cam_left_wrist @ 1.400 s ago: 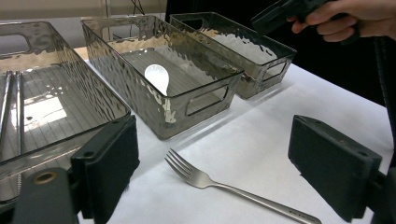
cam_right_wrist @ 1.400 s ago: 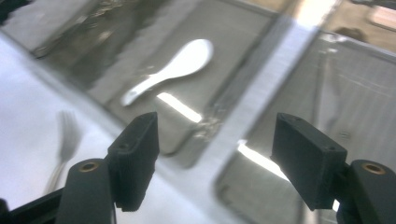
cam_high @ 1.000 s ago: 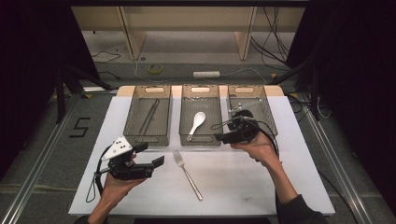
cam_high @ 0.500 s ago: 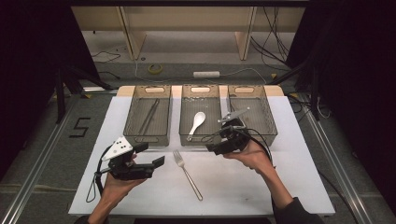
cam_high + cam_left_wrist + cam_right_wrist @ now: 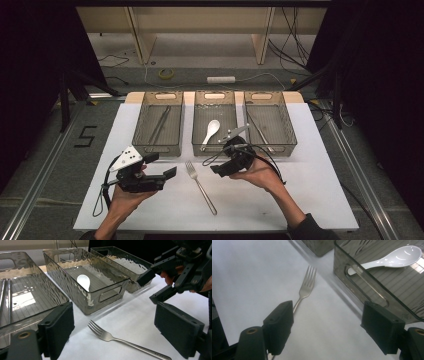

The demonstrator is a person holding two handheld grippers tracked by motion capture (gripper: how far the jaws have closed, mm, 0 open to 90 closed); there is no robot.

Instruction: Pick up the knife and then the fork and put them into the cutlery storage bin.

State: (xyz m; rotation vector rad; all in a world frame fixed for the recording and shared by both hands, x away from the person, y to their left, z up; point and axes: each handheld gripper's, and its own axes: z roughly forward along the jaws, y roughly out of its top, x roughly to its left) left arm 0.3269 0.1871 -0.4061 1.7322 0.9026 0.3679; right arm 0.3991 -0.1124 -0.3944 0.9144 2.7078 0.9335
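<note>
Fork (image 5: 201, 186): flat on the white mat (image 5: 320, 190), just in front of the middle bin (image 5: 215, 150).
Right gripper (image 5: 216, 170): jaws wide apart, empty, just right of the fork's tines.
Left gripper (image 5: 167, 172): jaws apart, empty, left of the fork.
Spoon (image 5: 210, 132): inside the middle bin.

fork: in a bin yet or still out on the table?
Out. The fork lies flat on the white table, in front of the middle bin, between the open right gripper and left gripper.
</note>
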